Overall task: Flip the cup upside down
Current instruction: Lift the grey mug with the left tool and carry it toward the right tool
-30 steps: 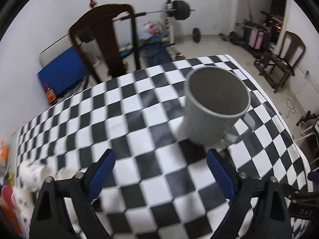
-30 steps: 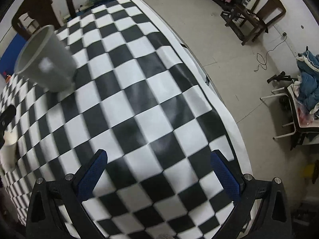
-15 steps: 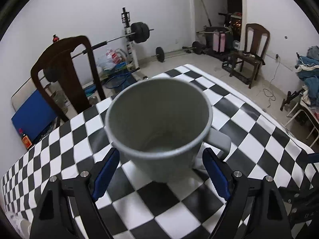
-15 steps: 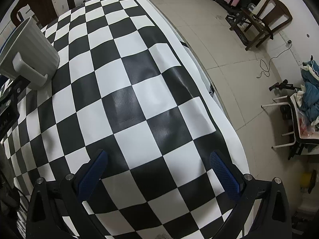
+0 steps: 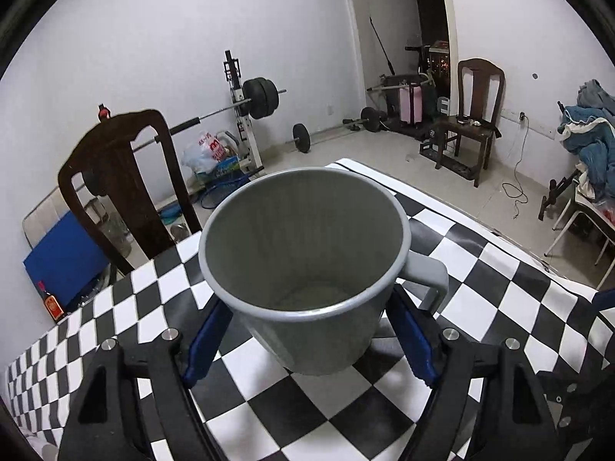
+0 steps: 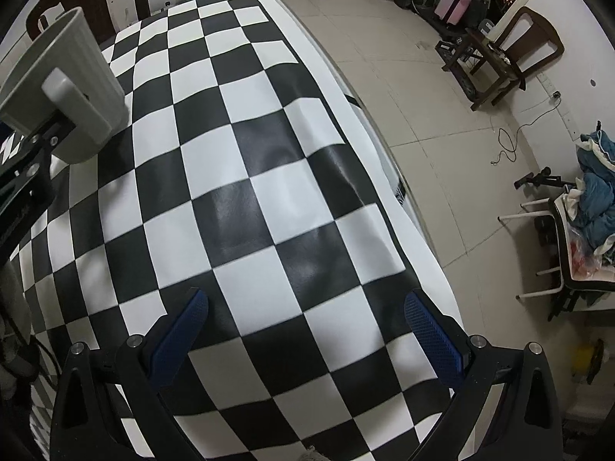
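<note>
The left gripper (image 5: 307, 340) clamps the grey cup (image 5: 307, 269) by its lower wall at 12 o'clock—leaving room, I judge, to invert it—while the right gripper (image 6: 305, 330) hangs spread and empty above the checkered table (image 6: 269, 199).

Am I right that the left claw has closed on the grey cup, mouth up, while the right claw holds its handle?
Not quite. The right claw is open and holds nothing, over the checkered tablecloth, as the right wrist view shows. The left claw is indeed closed on the grey cup, mouth up.
</note>
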The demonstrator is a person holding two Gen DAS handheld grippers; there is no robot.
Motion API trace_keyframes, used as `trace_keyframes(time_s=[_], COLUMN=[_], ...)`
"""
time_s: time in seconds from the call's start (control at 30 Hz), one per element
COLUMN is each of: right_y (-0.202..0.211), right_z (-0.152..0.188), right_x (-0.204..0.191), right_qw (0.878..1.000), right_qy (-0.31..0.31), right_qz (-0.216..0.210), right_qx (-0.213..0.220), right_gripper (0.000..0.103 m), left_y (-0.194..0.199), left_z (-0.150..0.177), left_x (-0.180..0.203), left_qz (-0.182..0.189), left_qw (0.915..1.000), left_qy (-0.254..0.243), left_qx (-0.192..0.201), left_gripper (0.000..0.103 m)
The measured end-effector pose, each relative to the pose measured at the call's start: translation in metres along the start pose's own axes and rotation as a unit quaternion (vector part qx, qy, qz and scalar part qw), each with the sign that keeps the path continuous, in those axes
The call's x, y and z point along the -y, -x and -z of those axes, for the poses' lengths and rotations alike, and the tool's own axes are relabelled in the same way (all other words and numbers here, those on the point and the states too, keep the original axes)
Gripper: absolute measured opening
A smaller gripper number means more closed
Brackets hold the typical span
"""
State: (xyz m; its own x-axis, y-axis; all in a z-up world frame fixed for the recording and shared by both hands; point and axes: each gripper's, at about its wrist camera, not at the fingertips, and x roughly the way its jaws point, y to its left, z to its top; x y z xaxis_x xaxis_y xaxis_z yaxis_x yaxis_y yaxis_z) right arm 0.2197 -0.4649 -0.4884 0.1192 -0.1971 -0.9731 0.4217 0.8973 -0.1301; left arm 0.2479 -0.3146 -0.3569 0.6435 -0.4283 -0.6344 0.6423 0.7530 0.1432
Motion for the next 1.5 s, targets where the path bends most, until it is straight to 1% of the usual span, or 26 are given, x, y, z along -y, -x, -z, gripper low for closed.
trace_keyframes(time_s=[0.17, 0.27, 0.37, 0.47, 0.53, 0.57, 0.63, 0.67, 0.7, 0.73, 0.77, 0.8, 0.83, 0.87, 0.93, 0.97, 1.0, 1.1, 1.13, 1.2, 1.27, 1.4, 1.5], right_y=[0.014, 0.025, 0.042, 0.059, 0.067, 0.071, 0.077, 0.079, 0.081, 0.084, 0.085, 0.086, 0.087, 0.087, 0.089, 0.089, 0.089, 0.089, 0.089, 0.089, 0.088, 0.085, 0.080], right_z=[0.013, 0.025, 0.040, 0.060, 0.073, 0.081, 0.094, 0.100, 0.105, 0.112, 0.116, 0.119, 0.122, 0.125, 0.129, 0.131, 0.133, 0.137, 0.137, 0.139, 0.137, 0.136, 0.136], right_x=[0.007, 0.012, 0.014, 0.010, 0.004, 0.000, -0.009, -0.014, -0.017, -0.022, -0.025, -0.029, -0.032, -0.034, -0.035, -0.035, -0.035, -0.032, -0.031, -0.027, -0.020, -0.003, 0.015], right_qw=[1.000, 1.000, 1.000, 1.000, 0.999, 0.999, 0.999, 0.998, 0.998, 0.997, 0.997, 0.997, 0.996, 0.996, 0.995, 0.995, 0.995, 0.995, 0.995, 0.995, 0.994, 0.994, 0.993], right_qy=[-0.008, -0.013, -0.013, -0.004, 0.007, 0.014, 0.024, 0.029, 0.033, 0.038, 0.042, 0.046, 0.048, 0.050, 0.054, 0.057, 0.056, 0.051, 0.049, 0.042, 0.031, 0.009, -0.002], right_qz=[-0.003, -0.008, -0.017, -0.023, -0.030, -0.030, -0.032, -0.034, -0.035, -0.039, -0.038, -0.035, -0.035, -0.038, -0.031, -0.026, -0.023, -0.017, -0.014, -0.006, -0.005, 0.001, 0.003], right_qx=[0.000, -0.001, -0.001, -0.008, -0.017, -0.023, -0.036, -0.043, -0.049, -0.052, -0.055, -0.060, -0.063, -0.067, -0.072, -0.075, -0.079, -0.088, -0.090, -0.094, -0.100, -0.109, -0.116], right_gripper=[0.103, 0.103, 0.103, 0.103, 0.103, 0.103, 0.103, 0.102, 0.102, 0.102, 0.103, 0.102, 0.103, 0.102, 0.102, 0.102, 0.102, 0.102, 0.102, 0.102, 0.103, 0.103, 0.103], left_y=[0.028, 0.057, 0.088, 0.122, 0.143, 0.154, 0.167, 0.175, 0.180, 0.185, 0.188, 0.191, 0.191, 0.192, 0.185, 0.178, 0.172, 0.157, 0.152, 0.137, 0.130, 0.110, 0.099], left_z=[-0.004, -0.007, -0.009, -0.002, 0.007, 0.016, 0.028, 0.040, 0.047, 0.057, 0.065, 0.076, 0.084, 0.092, 0.109, 0.118, 0.125, 0.136, 0.137, 0.139, 0.141, 0.136, 0.132], left_x=[-0.001, -0.008, -0.012, -0.014, -0.015, -0.014, -0.013, -0.013, -0.012, -0.010, -0.009, -0.006, -0.001, 0.000, 0.003, 0.005, 0.007, 0.012, 0.013, 0.016, 0.021, 0.025, 0.028], left_qz=[-0.002, -0.001, -0.006, -0.013, -0.010, -0.007, -0.005, 0.006, 0.006, 0.008, 0.015, 0.019, 0.021, 0.025, 0.034, 0.040, 0.048, 0.052, 0.055, 0.059, 0.060, 0.050, 0.046], left_qw=[0.9999, 0.9995, 0.9993, 0.9989, 0.9971, 0.9945, 0.9893, 0.9832, 0.9794, 0.9737, 0.9664, 0.9568, 0.9492, 0.9400, 0.9169, 0.8993, 0.8862, 0.8619, 0.8556, 0.8388, 0.8306, 0.8211, 0.8138], left_qy=[0.012, 0.030, 0.036, 0.038, 0.048, 0.055, 0.069, 0.090, 0.098, 0.109, 0.126, 0.143, 0.153, 0.169, 0.196, 0.217, 0.230, 0.245, 0.249, 0.260, 0.265, 0.260, 0.268], left_qx=[0.011, 0.012, 0.001, -0.026, -0.059, -0.088, -0.129, -0.159, -0.177, -0.200, -0.223, -0.252, -0.274, -0.295, -0.346, -0.378, -0.399, -0.441, -0.451, -0.475, -0.486, -0.506, -0.514], left_gripper=[0.078, 0.078, 0.078, 0.078, 0.078, 0.078, 0.078, 0.078, 0.078, 0.078, 0.078, 0.078, 0.078, 0.078, 0.078, 0.078, 0.078, 0.078, 0.078, 0.078, 0.079, 0.079, 0.081])
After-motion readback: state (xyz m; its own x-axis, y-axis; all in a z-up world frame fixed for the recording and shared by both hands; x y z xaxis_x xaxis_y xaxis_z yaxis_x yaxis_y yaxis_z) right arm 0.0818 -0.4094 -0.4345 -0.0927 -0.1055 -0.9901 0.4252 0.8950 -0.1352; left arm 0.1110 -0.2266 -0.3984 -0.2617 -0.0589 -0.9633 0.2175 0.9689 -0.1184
